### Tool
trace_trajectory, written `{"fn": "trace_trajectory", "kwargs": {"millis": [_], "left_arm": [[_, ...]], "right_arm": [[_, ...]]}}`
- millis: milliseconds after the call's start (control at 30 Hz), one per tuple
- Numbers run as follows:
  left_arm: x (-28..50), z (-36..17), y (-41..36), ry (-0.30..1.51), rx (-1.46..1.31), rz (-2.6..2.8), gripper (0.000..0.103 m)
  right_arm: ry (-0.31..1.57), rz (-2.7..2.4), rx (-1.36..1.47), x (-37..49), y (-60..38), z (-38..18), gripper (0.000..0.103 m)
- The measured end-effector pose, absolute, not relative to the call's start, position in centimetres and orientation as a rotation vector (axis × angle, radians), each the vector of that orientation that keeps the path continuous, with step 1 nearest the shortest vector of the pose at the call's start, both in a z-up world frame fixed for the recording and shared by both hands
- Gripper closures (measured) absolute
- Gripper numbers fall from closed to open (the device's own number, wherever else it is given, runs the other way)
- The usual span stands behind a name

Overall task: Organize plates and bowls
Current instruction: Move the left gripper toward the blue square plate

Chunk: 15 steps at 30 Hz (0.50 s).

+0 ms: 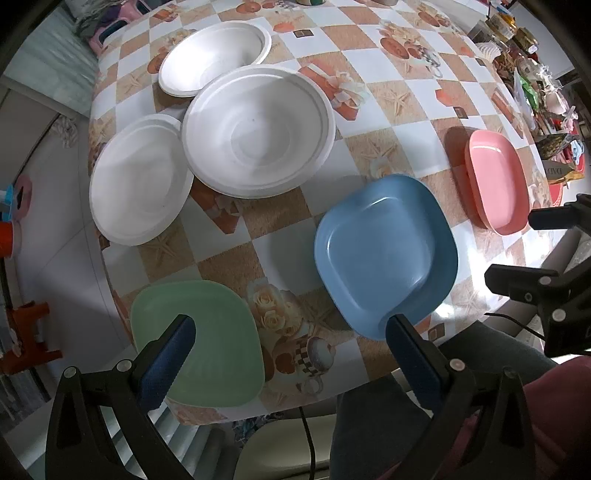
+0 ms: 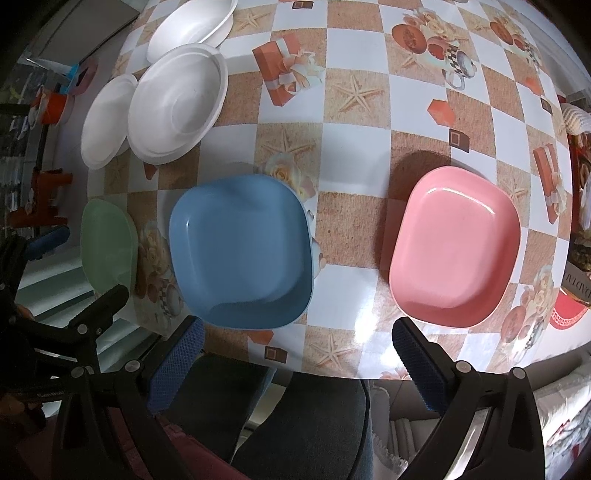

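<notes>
Three square plastic plates lie along the table's near edge: a green plate (image 1: 199,343) (image 2: 107,243), a blue plate (image 1: 384,254) (image 2: 240,254) and a pink plate (image 1: 496,181) (image 2: 456,245). Behind them sit a large white bowl (image 1: 258,129) (image 2: 177,103), a white plate (image 1: 140,181) (image 2: 105,122) and a second white bowl (image 1: 214,55) (image 2: 192,26). My left gripper (image 1: 290,328) is open and empty, held above the near edge between the green and blue plates. My right gripper (image 2: 297,332) is open and empty, above the edge between the blue and pink plates.
The table (image 1: 399,99) has a checkered patterned oilcloth. Cluttered packets and jars (image 1: 528,74) line its far right side. A red stool (image 1: 29,332) stands on the floor at left. The person's lap (image 2: 303,424) is below the near edge.
</notes>
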<state>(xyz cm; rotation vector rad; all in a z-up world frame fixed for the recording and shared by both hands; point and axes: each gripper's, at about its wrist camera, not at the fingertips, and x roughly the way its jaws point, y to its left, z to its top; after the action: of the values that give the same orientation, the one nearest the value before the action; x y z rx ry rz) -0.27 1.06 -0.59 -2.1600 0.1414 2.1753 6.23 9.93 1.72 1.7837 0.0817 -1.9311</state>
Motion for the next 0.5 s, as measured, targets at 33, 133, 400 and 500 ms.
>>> {"fn": "trace_trajectory", "kwargs": {"millis": [33, 133, 400, 500], "left_arm": [[-0.3, -0.6, 1.0, 0.14, -2.16, 2.177, 0.0], [-0.2, -0.8, 1.1, 0.137, -2.166, 2.175, 0.0], [-0.2, -1.3, 1.2, 0.123, -2.198, 2.145, 0.0], [-0.1, -1.4, 1.3, 0.125, -2.207, 2.138, 0.0]], "right_arm": [[0.083, -1.931, 1.785, 6.2, 9.9, 1.7, 0.001], [0.092, -1.936, 1.792, 6.1, 9.9, 1.5, 0.001], [0.102, -1.9, 1.826, 6.0, 9.8, 0.7, 0.001], [0.118, -1.919, 1.821, 5.9, 9.6, 0.5, 0.001]]}}
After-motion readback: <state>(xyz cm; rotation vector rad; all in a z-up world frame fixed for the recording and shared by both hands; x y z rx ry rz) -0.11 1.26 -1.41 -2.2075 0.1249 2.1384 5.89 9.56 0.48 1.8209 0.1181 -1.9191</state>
